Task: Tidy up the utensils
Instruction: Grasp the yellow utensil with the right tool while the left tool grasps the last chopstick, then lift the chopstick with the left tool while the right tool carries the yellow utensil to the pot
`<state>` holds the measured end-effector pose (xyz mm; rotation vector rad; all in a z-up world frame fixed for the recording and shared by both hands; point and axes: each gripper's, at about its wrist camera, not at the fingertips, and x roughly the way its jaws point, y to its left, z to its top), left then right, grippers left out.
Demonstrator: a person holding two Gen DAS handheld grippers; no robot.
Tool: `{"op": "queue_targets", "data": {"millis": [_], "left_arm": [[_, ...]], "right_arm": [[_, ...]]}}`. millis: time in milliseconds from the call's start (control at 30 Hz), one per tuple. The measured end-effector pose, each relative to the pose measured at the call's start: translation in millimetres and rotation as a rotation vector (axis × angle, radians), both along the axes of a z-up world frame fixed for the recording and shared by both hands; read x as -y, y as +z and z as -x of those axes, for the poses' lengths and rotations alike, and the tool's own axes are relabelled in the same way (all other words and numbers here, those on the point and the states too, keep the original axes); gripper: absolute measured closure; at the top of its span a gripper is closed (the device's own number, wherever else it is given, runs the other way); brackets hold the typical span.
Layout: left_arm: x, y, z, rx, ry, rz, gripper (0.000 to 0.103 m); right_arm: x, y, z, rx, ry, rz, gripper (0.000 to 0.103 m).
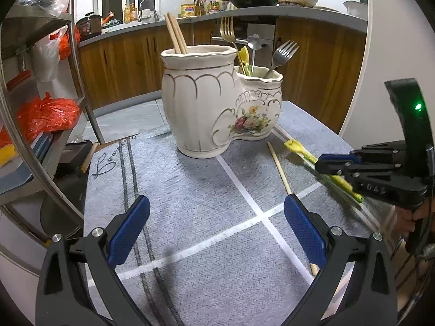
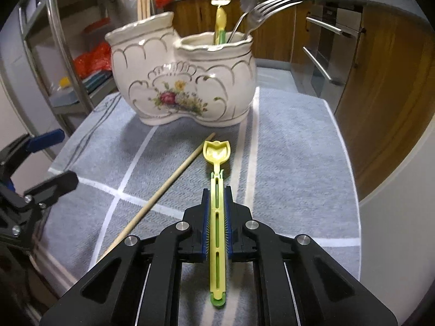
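Yellow spoon clamped mid-handle by right gripper, jaws closed on it, bowl aimed 12 o'clock at ceramic holder, likely for insertion. Chopstick left on tabletop, 10 o'clock. Left gripper jaws spread wide, nothing held.

A cream ceramic two-pot utensil holder is seen on the cloth-covered bench; before it lie a wooden chopstick and, to its right, a yellow plastic spoon.

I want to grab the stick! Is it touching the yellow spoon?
Apart. The right wrist view shows grey cloth between the wooden chopstick and the yellow plastic spoon.
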<state>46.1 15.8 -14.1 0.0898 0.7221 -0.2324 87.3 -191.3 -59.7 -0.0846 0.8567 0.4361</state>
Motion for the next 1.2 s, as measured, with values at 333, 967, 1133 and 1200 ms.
{"op": "queue_targets", "data": {"millis": [333,967,1133,1200], "left_arm": [[43.3,-11.3,-7.9,-0.080,-0.061,-0.018,0.006],[77.3,-26.5,-31.2,-0.181,-0.096,-0.076,0.098],[61.1,-16.5,-24.9,-0.153,-0.129,-0.027,0.098],[52.5,-8.4,-17.1,-0.116,-0.157,0.000,0.098]], "right_arm": [[33.0,14.2,3.8,0.059,-0.026,-0.065,0.093],[45.6,13.7,6.9,0.076,-0.007,-0.120,0.093],[47.3,24.2,11.3,0.119,-0.009,-0.140,0.093],[44.6,25.8,10.9,0.122,0.005,-0.129,0.093]]}}
